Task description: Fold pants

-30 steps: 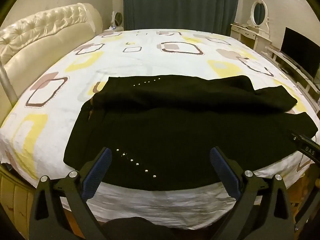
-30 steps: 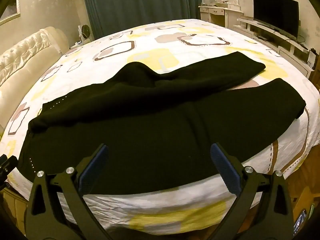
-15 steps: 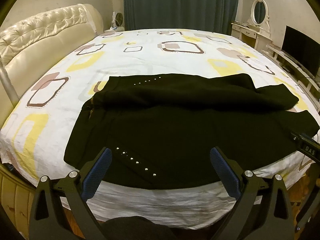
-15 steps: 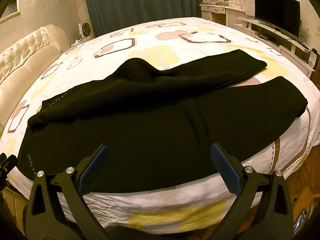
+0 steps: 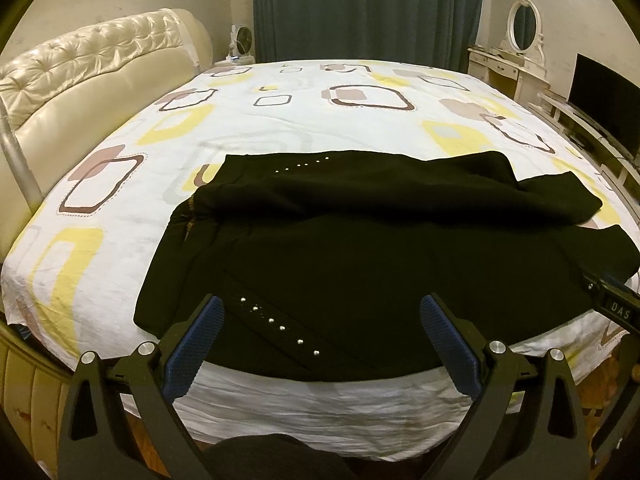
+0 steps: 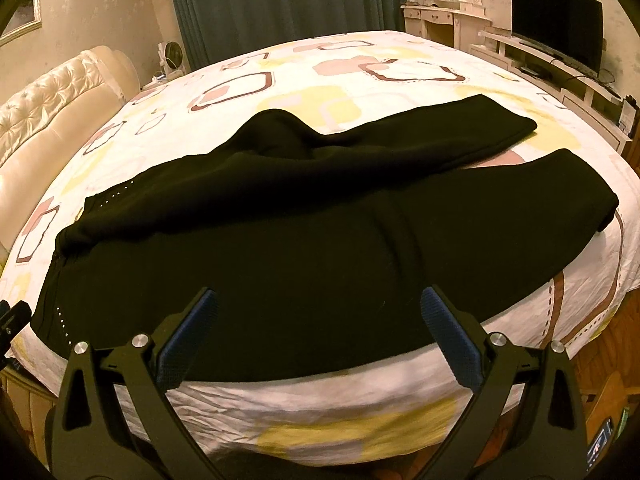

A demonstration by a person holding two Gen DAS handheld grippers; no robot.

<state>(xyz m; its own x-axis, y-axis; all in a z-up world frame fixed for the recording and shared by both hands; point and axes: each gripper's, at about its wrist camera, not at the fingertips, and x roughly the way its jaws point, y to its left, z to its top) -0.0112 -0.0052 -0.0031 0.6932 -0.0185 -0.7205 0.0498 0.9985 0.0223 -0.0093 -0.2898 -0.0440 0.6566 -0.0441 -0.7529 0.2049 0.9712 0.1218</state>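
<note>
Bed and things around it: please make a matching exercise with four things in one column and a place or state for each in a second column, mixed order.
Things
1. pants
2. television
3. curtain
4. left tongs

Places or states
A. hanging behind the far side of the bed
B. open, holding nothing
C. spread flat on the sheet
D. on a low stand at the right of the room

Pairs: 1-C, 2-D, 3-A, 4-B

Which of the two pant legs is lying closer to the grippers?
The lower leg, running along the bed's near edge. The other leg lies farther back toward the curtain, with a strip of sheet showing between their ends.
</note>
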